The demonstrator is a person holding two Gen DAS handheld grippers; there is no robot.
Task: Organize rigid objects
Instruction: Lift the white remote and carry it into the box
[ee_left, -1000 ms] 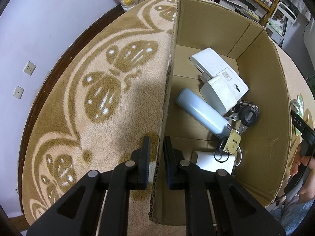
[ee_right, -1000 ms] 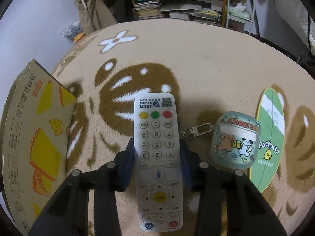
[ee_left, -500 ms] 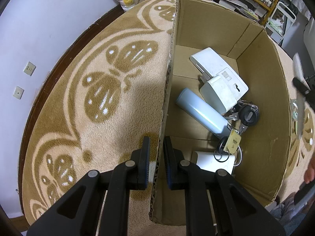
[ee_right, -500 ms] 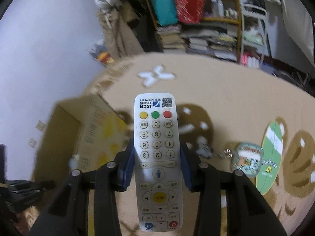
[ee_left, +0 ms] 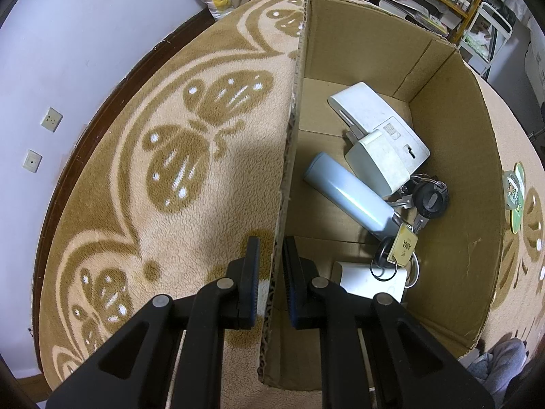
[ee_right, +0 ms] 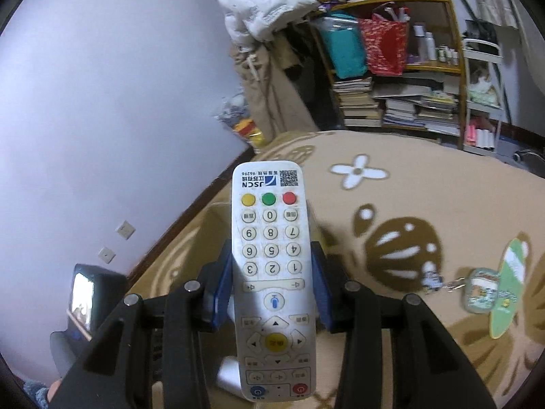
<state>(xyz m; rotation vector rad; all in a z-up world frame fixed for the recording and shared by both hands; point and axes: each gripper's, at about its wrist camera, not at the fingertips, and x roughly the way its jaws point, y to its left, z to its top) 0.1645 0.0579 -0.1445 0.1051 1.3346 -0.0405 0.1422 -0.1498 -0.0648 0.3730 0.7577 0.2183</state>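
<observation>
Right gripper [ee_right: 271, 284]: fingers [ee_right: 320, 281] clamped on the flanks of the white remote control [ee_right: 270, 272], buttons up, its logo end pointing away from the camera. A second earlier the same grip sat low over the carpet [ee_right: 425, 184], with the remote lying along the brown pattern and the cartoon earbud case [ee_right: 481, 294] just to its right; by this moment the remote was lifted clear, the view had swung up to take in the wall and the bookshelf [ee_right: 402, 102], and the case with the green card [ee_right: 507, 289] beside it had dropped away to the right. A strip of the cardboard box [ee_left: 453, 170] showed behind and below the remote, at left of it. Left gripper [ee_left: 271, 269]: fingers [ee_left: 252, 272] pinched narrow on the near left wall of the box, unmoved across the second, steadying it. Inside the box lay a pale blue bottle [ee_left: 351, 197], two white devices [ee_left: 378, 136] at the far side, a bunch of keys [ee_left: 422, 211] with a tag, and another white unit at the near end. Judgement: pick-up done, carry toward the box under way; the remote was not yet over the opening in the left view. Free floor remained along the box's right side for it. Case and card still on the carpet, to be collected after.
</observation>
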